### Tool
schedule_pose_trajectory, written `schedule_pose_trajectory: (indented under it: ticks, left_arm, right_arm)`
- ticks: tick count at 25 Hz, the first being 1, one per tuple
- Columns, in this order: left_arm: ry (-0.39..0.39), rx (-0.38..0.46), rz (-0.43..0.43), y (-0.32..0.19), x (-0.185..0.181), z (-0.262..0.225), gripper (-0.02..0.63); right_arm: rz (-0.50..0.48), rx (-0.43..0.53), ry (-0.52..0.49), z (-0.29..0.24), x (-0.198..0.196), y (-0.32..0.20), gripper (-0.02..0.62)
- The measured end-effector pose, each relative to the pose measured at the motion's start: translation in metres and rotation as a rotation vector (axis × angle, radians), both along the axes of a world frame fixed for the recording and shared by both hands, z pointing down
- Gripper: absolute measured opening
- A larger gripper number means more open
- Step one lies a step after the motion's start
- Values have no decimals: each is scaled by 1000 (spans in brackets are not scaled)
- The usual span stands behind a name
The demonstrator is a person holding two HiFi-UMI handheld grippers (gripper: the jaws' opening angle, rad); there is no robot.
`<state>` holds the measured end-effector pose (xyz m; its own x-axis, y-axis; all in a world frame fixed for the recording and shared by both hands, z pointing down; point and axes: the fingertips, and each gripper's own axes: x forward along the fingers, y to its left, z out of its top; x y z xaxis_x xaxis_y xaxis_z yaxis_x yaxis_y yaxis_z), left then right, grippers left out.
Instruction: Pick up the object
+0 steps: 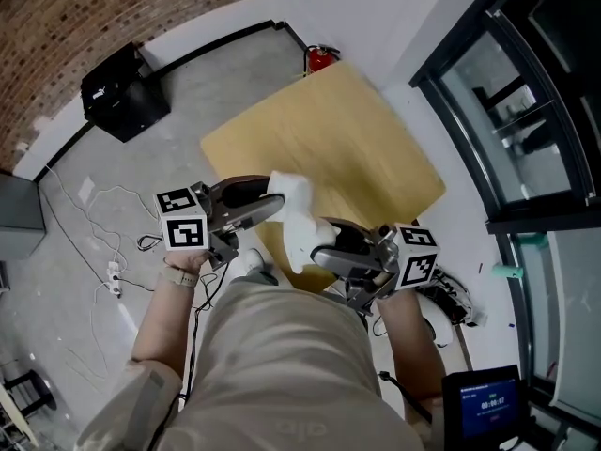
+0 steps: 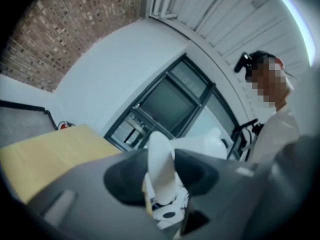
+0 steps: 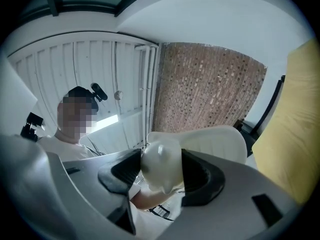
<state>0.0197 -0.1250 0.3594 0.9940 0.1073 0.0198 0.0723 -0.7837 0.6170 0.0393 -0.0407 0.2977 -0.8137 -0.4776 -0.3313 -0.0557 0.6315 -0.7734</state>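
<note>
A white, soft-looking object [image 1: 293, 216] hangs in the air over the near edge of the wooden table [image 1: 357, 148], held from both sides. My left gripper [image 1: 272, 203] is shut on its upper left end; in the left gripper view a narrow white fold [image 2: 161, 166] stands pinched between the dark pads of the left gripper [image 2: 161, 184]. My right gripper [image 1: 324, 252] is shut on the lower right end. There a rounded cream-white bulge [image 3: 162, 166] fills the gap between the pads of the right gripper [image 3: 161, 171]. The two grippers point toward each other, close in front of the person's body.
A red fire extinguisher [image 1: 321, 57] stands past the table's far corner. A black box [image 1: 122, 90] sits on the grey floor at the upper left, with cables [image 1: 103, 252] trailing below it. Dark glass door frames [image 1: 526, 111] run along the right, and a small screen [image 1: 484, 407] is at the bottom right.
</note>
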Motion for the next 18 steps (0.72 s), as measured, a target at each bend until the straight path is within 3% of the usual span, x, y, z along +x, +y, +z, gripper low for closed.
schedule_pose_trajectory:
  ticks: [18]
  left_arm:
    - [-4,-8,-21,-2,0,-2,161]
  right_arm:
    - [4,2,27,-9,-3,-6,252]
